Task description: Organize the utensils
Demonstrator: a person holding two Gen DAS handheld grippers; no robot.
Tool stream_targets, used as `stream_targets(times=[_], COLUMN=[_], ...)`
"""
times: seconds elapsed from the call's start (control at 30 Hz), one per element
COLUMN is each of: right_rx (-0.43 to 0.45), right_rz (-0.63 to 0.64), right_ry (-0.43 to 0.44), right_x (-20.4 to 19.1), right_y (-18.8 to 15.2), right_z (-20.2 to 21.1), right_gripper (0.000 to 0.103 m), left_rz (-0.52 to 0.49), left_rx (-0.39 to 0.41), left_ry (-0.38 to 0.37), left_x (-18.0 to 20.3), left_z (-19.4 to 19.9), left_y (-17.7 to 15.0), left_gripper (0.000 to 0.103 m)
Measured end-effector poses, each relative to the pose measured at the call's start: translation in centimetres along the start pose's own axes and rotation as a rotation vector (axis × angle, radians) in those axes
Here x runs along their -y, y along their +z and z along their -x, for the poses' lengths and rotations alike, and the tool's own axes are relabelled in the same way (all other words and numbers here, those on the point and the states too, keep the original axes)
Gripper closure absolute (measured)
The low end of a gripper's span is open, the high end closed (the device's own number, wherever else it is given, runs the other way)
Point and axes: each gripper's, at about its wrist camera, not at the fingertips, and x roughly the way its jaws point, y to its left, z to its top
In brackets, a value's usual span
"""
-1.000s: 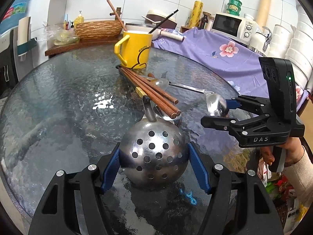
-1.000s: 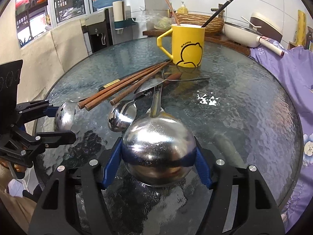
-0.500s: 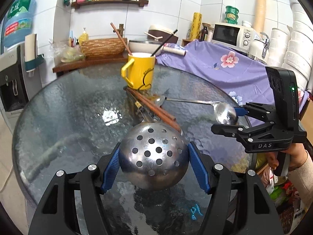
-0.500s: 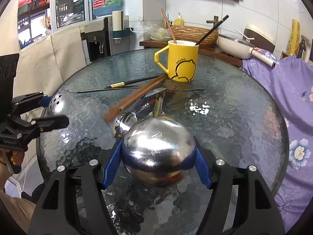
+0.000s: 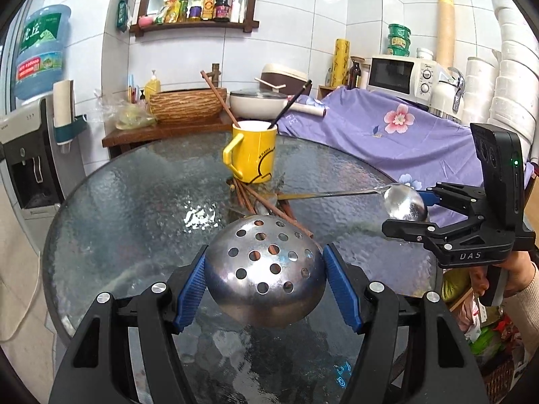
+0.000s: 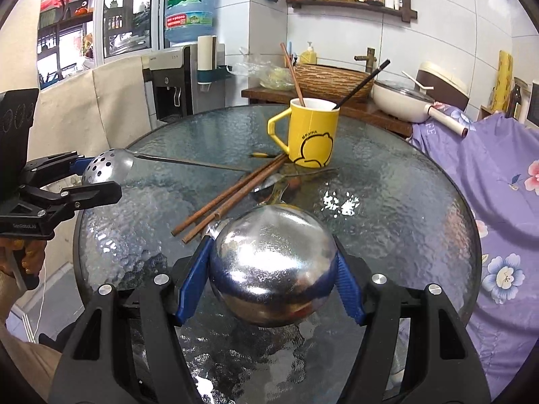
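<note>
My left gripper (image 5: 266,284) is shut on the bowl of a perforated steel skimmer (image 5: 266,271), held above the round glass table (image 5: 134,208). It also shows in the right wrist view (image 6: 107,168). My right gripper (image 6: 273,284) is shut on the bowl of a plain steel ladle (image 6: 273,266), which also shows in the left wrist view (image 5: 404,203). A yellow mug (image 6: 311,134) at the table's middle holds a brown and a black chopstick. Several brown chopsticks (image 6: 232,198) and a spoon (image 6: 269,183) lie in front of the mug.
A purple flowered cloth (image 5: 387,134) covers the counter at right, with a microwave (image 5: 401,74) on it. A woven basket (image 5: 185,106) and a white pot (image 5: 259,102) stand on a wooden shelf behind the table. A water dispenser (image 6: 175,80) stands at left.
Both grippers have lifted their utensils off the table and pulled back from the mug. The skimmer and ladle handles have come out of the chopstick pile.
</note>
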Motion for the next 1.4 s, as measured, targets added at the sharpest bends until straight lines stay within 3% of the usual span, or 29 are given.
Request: stream_targets(times=[0.63,0.87,1.17,1.2,1.23,1.27,1.4], right_rx=[0.076,0.079,0.067,0.067,0.065,0.053,0.011], right_rz=[0.069,0.056,0.052,0.057,0.063,0.066,0.074], right_ry=[-0.027,-0.012,0.038,0.040,0.053,0.070,0.050], right_x=[-0.6,0.2,1.2,1.3,1.2,1.3,1.6], right_y=[3.3,5.7,9.1,9.5,9.9,10.1,10.5], right_z=[2.1,2.5,2.8,2.8,2.9,2.8,1.5], right_gripper=[0.036,0.036,0.036,0.037,0.060,0.067,0.070], left_rz=[-0.047,-0.058,-0.049,-0.050,-0.054,-0.057,-0.055], left_rx=[0.077,0.106,0.107,0.109,0.112,0.114,0.119], left_ry=[0.020,-0.002,-0.087,-0.089,-0.088,-0.089,-0.102], left_x=[-0.8,-1.2,-2.0,-2.0,-2.0,-2.0,-2.1], left_z=[1.6,2.3,2.6,2.6,2.6,2.5,2.1], left_y=[3.4,5.5,9.2,9.5,10.0,10.3,11.1], left_gripper=[0.038,0.038,0.039,0.039,0.039,0.039,0.040])
